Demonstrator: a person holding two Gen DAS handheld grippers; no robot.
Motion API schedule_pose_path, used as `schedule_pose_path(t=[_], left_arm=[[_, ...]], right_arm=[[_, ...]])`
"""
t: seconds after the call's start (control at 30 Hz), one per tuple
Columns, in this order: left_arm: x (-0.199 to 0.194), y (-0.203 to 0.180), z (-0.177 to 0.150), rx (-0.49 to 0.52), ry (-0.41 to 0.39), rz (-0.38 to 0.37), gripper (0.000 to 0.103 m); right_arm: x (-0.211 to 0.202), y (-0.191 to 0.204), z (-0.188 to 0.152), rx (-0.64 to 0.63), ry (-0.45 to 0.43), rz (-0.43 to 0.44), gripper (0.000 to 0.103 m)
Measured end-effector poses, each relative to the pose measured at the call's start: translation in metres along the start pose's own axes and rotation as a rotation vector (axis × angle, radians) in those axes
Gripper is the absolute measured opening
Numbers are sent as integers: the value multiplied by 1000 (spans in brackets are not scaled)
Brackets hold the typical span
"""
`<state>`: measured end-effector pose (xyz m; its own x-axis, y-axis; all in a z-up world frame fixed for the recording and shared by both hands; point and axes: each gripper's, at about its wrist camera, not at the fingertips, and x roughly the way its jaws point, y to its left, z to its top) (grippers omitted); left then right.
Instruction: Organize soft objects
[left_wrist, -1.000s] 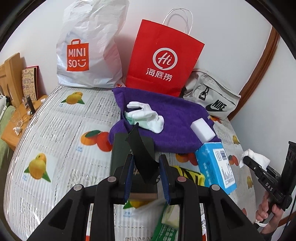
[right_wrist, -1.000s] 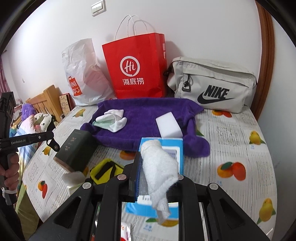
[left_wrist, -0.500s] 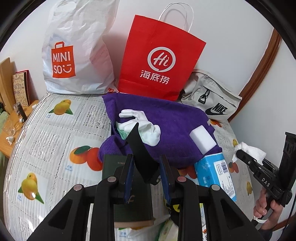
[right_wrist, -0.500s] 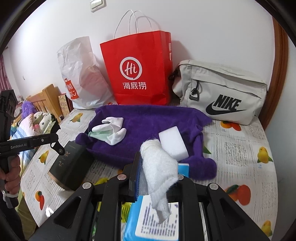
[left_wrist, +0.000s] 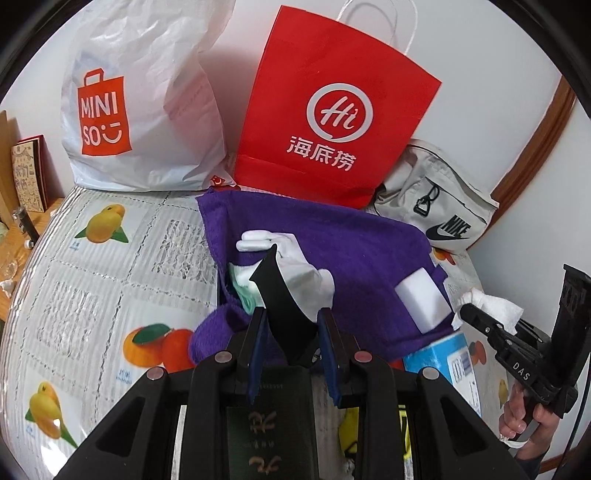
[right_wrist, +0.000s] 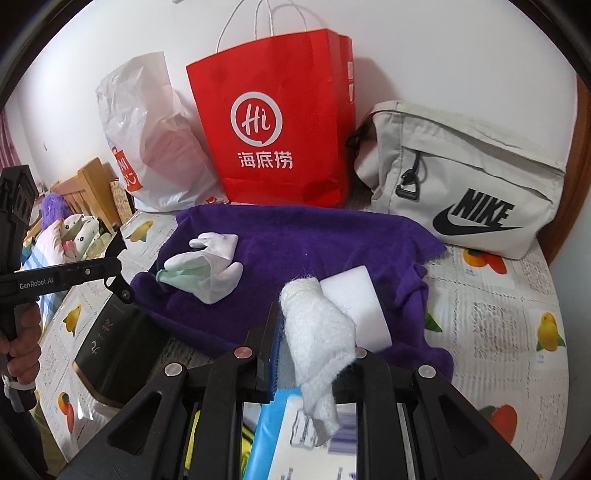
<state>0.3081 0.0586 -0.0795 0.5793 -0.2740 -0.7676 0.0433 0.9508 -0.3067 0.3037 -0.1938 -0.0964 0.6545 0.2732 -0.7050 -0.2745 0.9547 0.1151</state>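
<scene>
Fruit-print bed (left_wrist: 92, 280) by a white wall, two grippers carrying soft things.

Against the wall stand three bags: white plastic (left_wrist: 140, 99), red paper (left_wrist: 332, 107), grey pouch (right_wrist: 465, 181). One purple towel (right_wrist: 303, 251) holds one white glove (right_wrist: 210, 266) and one sponge (right_wrist: 354, 306). Left gripper (left_wrist: 290, 332) fingers pinch a black strap (left_wrist: 277, 295); right gripper (right_wrist: 314, 347) fingers pinch a fluffy white cloth (right_wrist: 317, 332), both over the towel.

Right tongs (right_wrist: 314, 354) grip a white cloth (right_wrist: 317, 332) above the purple towel (right_wrist: 314, 243).
</scene>
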Motion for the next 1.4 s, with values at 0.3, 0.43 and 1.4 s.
schedule_pose_path(t=[0.3,0.43,1.4], left_arm=[[26,3,16,7,31,8,26],[39,7,19,6,58,27,26],[78,10,24,31,136,19,37]], right_arm=[[29,-3,8,8,42,11,18],[43,0,12,-6,66,17,18],[81,8,16,-46,140,-29,54]])
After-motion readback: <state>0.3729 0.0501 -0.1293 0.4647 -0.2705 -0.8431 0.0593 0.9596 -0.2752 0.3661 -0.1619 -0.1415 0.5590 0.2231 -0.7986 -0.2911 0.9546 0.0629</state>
